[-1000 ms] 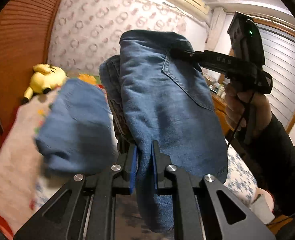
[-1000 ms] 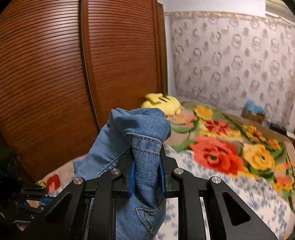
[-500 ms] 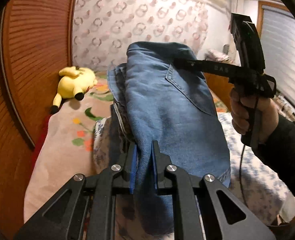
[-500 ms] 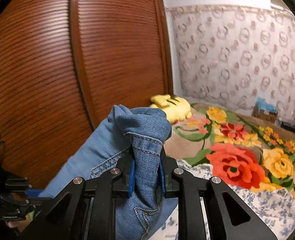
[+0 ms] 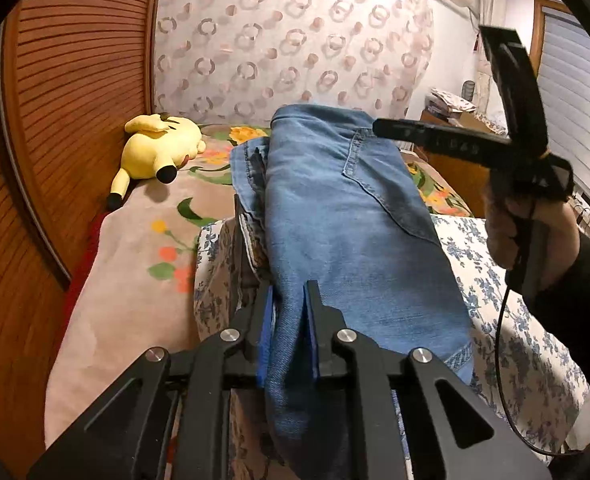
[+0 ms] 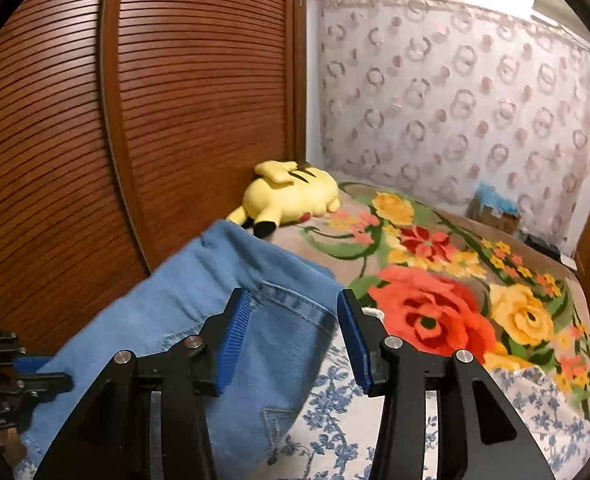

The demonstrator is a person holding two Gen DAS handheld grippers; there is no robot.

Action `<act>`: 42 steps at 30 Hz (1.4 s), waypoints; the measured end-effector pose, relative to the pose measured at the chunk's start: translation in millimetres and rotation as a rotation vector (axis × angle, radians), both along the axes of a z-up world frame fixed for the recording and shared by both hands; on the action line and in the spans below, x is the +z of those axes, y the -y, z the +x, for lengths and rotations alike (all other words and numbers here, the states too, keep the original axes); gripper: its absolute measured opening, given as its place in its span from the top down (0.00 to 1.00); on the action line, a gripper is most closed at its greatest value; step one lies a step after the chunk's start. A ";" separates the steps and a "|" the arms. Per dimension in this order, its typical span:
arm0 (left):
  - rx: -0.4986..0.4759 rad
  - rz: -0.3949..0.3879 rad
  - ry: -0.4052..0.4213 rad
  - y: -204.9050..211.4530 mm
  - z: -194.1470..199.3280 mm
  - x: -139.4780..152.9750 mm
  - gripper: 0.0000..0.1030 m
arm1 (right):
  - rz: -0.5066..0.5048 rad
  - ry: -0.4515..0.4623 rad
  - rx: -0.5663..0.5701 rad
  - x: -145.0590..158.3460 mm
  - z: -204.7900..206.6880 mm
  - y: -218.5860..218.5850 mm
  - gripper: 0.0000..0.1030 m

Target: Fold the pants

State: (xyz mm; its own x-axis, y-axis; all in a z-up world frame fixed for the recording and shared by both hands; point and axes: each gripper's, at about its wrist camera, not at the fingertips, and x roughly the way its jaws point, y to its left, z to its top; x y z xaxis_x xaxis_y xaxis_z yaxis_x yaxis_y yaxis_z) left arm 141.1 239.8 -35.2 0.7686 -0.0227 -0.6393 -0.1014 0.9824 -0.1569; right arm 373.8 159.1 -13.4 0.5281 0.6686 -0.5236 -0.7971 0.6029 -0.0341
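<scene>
Folded blue jeans (image 5: 347,220) lie along the bed, back pocket up, with their near end pinched in my left gripper (image 5: 289,300), which is shut on the denim. In the right wrist view the same jeans (image 6: 199,320) rest on the blue-flowered sheet (image 6: 335,420). My right gripper (image 6: 293,312) hovers over the waistband corner with its jaws opening; the blue pads stand apart and press on nothing. From the left wrist view that right gripper (image 5: 379,126) is seen at the jeans' far end, held by a person's hand (image 5: 531,232).
A yellow plush toy (image 5: 155,148) lies by the wooden slatted wardrobe door (image 6: 155,120). A flowered blanket (image 6: 435,280) covers the far part of the bed. A patterned curtain (image 5: 295,40) hangs behind, and a wooden cabinet (image 5: 459,140) stands at the right.
The jeans have come down from hanging in the air onto the bed. My right gripper has opened and let go of the waistband. The left gripper still grips its end.
</scene>
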 end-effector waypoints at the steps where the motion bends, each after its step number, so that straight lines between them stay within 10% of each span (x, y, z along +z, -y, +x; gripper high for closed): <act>1: 0.004 0.001 -0.001 -0.1 0.0 -0.3 0.84 | -0.006 -0.011 0.013 -2.6 0.2 -1.3 0.54; 12: 0.019 -0.010 -0.003 -1.4 3.1 1.1 0.83 | -0.048 -0.113 -0.024 -22.5 45.6 -13.0 0.54; 20: 0.059 0.022 -0.001 5.0 -4.3 9.7 0.79 | -0.024 -0.098 -0.006 -0.9 -3.1 15.6 0.54; 30: 0.027 0.042 0.091 36.3 -32.5 46.2 0.20 | 0.008 -0.075 -0.037 12.9 -83.2 100.5 0.54; 42: -0.004 0.101 0.143 89.8 -58.2 71.2 0.00 | 0.042 -0.031 -0.101 27.4 -159.5 182.1 0.54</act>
State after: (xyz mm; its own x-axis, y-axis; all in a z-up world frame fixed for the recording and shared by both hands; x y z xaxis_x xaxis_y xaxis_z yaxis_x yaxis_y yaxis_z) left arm 82.9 150.0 36.0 0.8521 0.0329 -0.5223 -0.0809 0.9943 -0.0694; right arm 214.4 -23.0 14.1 0.5779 0.6344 -0.5134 -0.7327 0.6804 0.0160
